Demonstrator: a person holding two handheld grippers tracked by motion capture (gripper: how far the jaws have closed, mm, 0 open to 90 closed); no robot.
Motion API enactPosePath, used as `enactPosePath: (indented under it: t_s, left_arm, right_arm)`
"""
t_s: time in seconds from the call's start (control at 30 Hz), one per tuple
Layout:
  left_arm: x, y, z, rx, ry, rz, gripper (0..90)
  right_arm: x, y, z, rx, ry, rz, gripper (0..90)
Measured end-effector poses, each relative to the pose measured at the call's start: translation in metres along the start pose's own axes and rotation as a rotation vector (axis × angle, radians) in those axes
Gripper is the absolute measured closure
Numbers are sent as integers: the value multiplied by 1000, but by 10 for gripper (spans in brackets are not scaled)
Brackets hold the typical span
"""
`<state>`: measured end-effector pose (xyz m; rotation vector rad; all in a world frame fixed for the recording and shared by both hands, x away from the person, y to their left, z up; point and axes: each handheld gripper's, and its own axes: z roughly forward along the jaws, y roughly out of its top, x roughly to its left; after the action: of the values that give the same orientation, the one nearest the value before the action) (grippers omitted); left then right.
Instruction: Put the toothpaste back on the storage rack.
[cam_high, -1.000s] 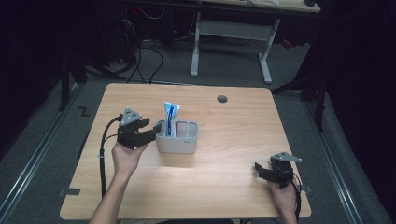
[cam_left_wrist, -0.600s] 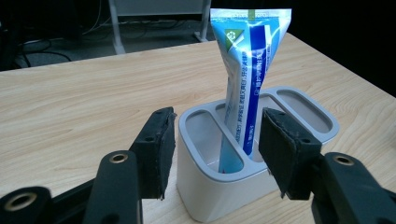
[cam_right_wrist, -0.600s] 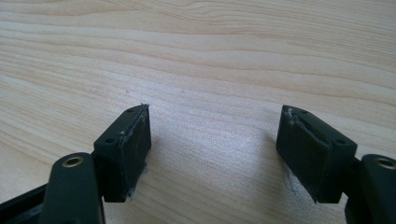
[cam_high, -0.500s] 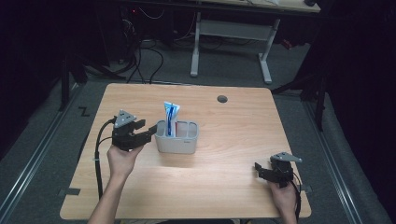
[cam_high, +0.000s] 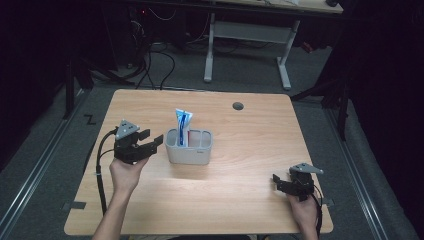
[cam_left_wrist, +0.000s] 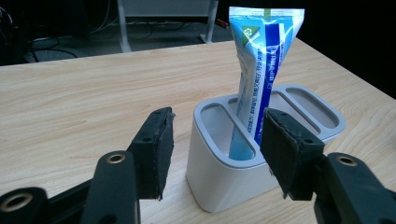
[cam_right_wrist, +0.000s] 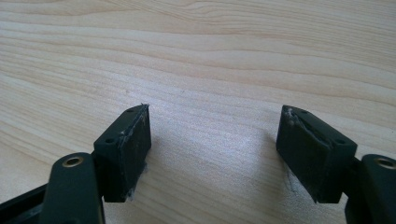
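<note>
**A:** Backing off now, that left tool (cam_high: 150, 142) — a second ago it sat right against the holder's near wall, and it has slid away toward the counter's left edge. Right tool (cam_high: 285, 181) hasn't budged.

**B:** From the high view, the grey holder (cam_high: 189, 152) sits mid-counter (cam_high: 250, 150), with the blue-and-white toothpaste tube (cam_high: 182, 126) standing upright in its left compartment. Left tool just beside the holder, not touching, jaws spread. Right tool is well apart, down at the near right corner, resting low by the counter's edge.

**A:** Left gripper view?

**B:** Left tool (cam_left_wrist: 215, 140) with both black pads wide apart and nothing between them. The holder (cam_left_wrist: 219, 179) sits just beyond the pads, and the tube (cam_left_wrist: 259, 60) rises out of the nearest slot, leaning a touch, crimped end up.

**A:** And the right gripper view?

**B:** Right tool (cam_right_wrist: 215, 140) also wide apart, gripping nothing, pads hovering just over bare wood grain (cam_right_wrist: 210, 60).
</note>
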<state>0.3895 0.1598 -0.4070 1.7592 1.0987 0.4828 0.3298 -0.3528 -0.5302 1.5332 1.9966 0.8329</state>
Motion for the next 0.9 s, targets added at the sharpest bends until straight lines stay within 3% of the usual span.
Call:
enactPosePath:
  t_s: [0.9]
  left_arm:
    - [15, -13, -20, -24, 42, -47, 425]
  right_arm:
    - [0, 0, 0, 0, 0, 0, 264]
